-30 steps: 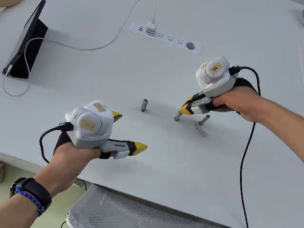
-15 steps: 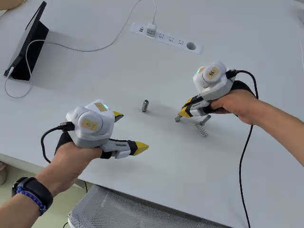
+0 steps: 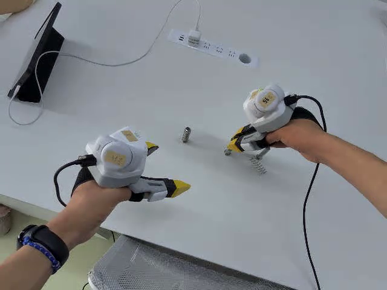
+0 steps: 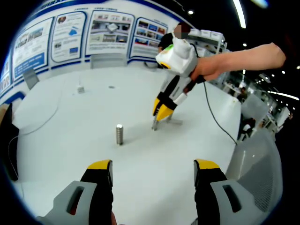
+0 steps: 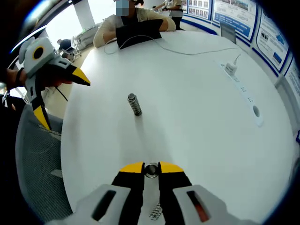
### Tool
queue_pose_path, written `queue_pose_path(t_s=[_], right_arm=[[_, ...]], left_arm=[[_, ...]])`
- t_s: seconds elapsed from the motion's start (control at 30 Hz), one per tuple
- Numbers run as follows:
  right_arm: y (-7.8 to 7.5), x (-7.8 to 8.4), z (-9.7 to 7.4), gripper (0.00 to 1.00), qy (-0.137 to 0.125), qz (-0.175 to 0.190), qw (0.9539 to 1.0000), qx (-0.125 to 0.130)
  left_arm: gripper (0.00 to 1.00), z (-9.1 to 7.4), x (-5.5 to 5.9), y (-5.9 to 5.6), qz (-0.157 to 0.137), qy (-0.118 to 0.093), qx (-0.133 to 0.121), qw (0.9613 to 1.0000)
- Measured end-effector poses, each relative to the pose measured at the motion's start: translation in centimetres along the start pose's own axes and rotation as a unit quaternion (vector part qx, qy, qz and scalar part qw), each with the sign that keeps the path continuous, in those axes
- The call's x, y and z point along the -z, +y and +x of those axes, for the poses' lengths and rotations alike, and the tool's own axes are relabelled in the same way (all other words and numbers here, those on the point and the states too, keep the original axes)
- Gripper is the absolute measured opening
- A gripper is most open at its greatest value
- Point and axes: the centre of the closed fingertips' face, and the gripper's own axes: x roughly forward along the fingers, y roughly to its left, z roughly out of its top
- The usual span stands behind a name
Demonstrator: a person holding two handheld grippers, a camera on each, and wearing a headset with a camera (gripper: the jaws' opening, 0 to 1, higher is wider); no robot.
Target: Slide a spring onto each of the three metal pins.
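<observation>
A short metal pin wearing a spring (image 3: 186,134) (image 4: 119,134) (image 5: 135,104) stands upright mid-table. My right gripper (image 3: 233,145) (image 5: 151,168) is shut on a second pin (image 3: 228,151) (image 5: 151,170) whose lower end touches the table; the left gripper view has that gripper (image 4: 162,111) and pin (image 4: 154,125) too. Just right of it lie a bare pin (image 3: 261,154) and a loose spring (image 3: 259,165) (image 5: 157,211). My left gripper (image 3: 164,167) (image 4: 153,165) hovers open and holds nothing, near the front edge, a hand's width short of the sprung pin.
A white power strip (image 3: 211,48) with a plugged-in cable lies at the back. A black stand (image 3: 36,57) leans at the far left. A mesh chair (image 3: 151,266) sits below the table's front edge. The right gripper's black cable (image 3: 308,199) trails across the table.
The right gripper's body has dipped a little lower and nearer while staying shut on the pin. The left gripper has hardly moved.
</observation>
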Motion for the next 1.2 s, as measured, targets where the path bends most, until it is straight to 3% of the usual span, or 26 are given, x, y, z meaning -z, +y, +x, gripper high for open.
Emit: queue_pose_path(t_s=[0.77, 1.03, 1.2], right_arm=[[0.0, 0.5, 2.0, 0.13, 0.009, -0.008, 0.9999, 0.007], [0.9, 0.6, 1.3, 0.2, 0.005, -0.008, 0.9999, 0.002], [0.4, 0.7, 0.5, 0.22, -0.011, 0.002, 0.9999, 0.011]], left_arm=[[0.71, -0.4, 0.1, 0.3, -0.003, 0.003, -0.004, 1.0], [0.7, -0.4, 0.3, 0.0, -0.005, 0.005, -0.002, 1.0], [0.7, -0.4, 0.5, -0.5, -0.005, 0.006, 0.001, 1.0]])
